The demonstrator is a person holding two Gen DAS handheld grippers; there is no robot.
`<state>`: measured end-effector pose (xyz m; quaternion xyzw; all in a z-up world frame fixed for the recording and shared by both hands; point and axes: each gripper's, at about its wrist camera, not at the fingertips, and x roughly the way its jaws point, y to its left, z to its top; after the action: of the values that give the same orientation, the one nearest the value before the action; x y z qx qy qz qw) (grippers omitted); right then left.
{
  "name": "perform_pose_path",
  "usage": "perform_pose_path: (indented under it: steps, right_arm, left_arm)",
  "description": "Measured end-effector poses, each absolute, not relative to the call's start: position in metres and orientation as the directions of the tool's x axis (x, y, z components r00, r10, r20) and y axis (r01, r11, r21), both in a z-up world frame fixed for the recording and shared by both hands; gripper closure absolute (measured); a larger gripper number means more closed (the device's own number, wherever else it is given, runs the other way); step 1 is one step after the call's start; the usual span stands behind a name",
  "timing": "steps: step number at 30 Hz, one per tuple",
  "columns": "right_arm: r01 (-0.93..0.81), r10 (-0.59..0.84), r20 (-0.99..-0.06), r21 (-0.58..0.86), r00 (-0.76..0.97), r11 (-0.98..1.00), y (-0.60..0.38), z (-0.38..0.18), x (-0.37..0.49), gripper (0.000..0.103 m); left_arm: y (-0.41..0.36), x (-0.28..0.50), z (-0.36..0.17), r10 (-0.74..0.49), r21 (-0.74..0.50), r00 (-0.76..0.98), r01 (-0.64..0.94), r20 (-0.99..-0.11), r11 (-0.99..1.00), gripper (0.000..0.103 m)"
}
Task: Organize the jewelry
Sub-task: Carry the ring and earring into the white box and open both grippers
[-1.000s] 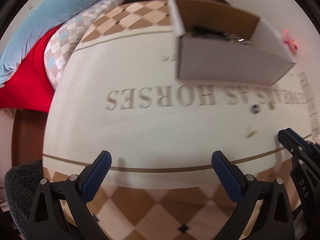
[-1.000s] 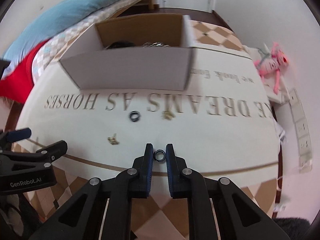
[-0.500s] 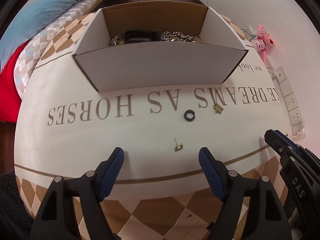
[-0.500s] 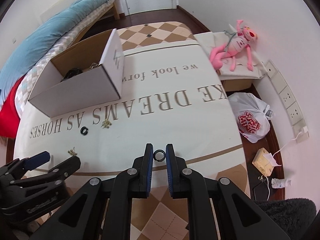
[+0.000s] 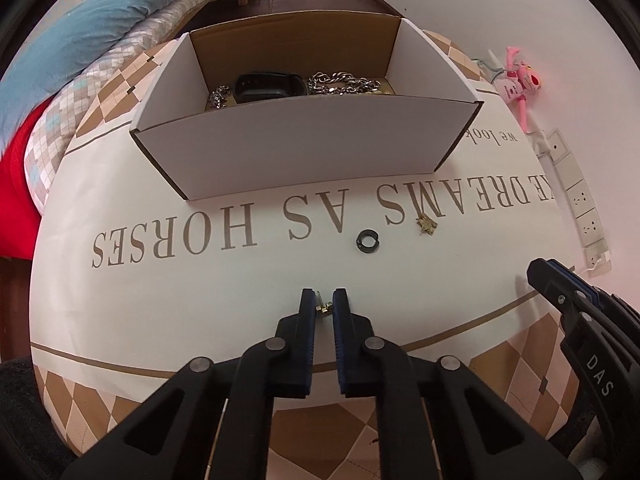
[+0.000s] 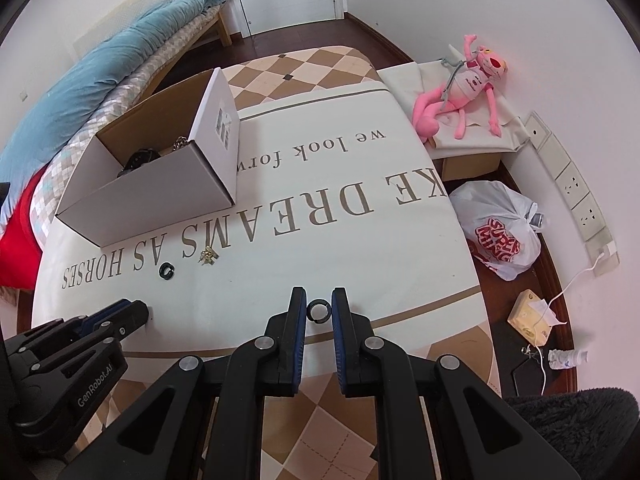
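Note:
On the round table's printed cloth (image 5: 200, 280), my left gripper (image 5: 324, 298) points steeply down, its jaws closing tight on a small gold earring (image 5: 323, 306) that the pads press. Beyond it lie a black ring (image 5: 368, 241) and a second gold earring (image 5: 426, 224). The open white cardboard box (image 5: 304, 156) behind them holds a black band (image 5: 268, 86) and silver chain (image 5: 344, 82). My right gripper (image 6: 319, 300) is shut on another black ring (image 6: 319, 311), just above the cloth near the front edge. The left gripper (image 6: 132, 312) shows at lower left in the right wrist view.
A bed with a blue duvet (image 6: 120, 52) runs along the left. To the right of the table are a pink plush toy (image 6: 464, 84), a white plastic bag (image 6: 500, 232), a tissue box (image 6: 532, 318) and wall sockets (image 6: 576, 188).
My left gripper has slid across the cloth to the gold earring and gone from wide open to closed on it. The right gripper swung round, the black ring still in it.

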<state>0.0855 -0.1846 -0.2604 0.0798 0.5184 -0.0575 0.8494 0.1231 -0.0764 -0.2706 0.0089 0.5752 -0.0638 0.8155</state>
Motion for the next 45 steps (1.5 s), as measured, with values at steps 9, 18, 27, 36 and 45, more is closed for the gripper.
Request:
perform_pose_path:
  steps: [9,18,27,36,45]
  right_arm:
    - [0.162,-0.002,-0.881,0.084,0.473,0.983,-0.175,-0.251,0.084,0.09]
    - [0.097,0.098,-0.845,0.174,0.526,0.98,-0.158,-0.211,0.101,0.09]
    - [-0.042,0.23,-0.83,0.243,0.509,0.969,-0.124,-0.178,0.198,0.09]
    - [-0.059,0.171,-0.927,0.16,0.334,0.985,-0.118,-0.202,0.267,0.082]
    - [-0.055,0.091,-0.932,0.077,0.35,0.996,-0.124,-0.191,0.267,0.027]
  left_arm:
    - [-0.061,0.115,-0.262,-0.119,-0.087,0.333,0.109,-0.935,0.99,0.097]
    - [-0.035,0.125,-0.196,-0.198,-0.167,0.403,0.112,-0.893,0.98,0.097]
    - [-0.003,0.212,-0.165,-0.212,-0.181,0.384,0.114,-0.899,0.977,0.097]
    - [0.008,0.261,-0.184,-0.127,-0.109,0.294,0.077,-0.947,0.991,0.075]
    - [0.028,0.259,-0.179,-0.02,-0.018,0.36,0.008,-0.933,1.0,0.004]
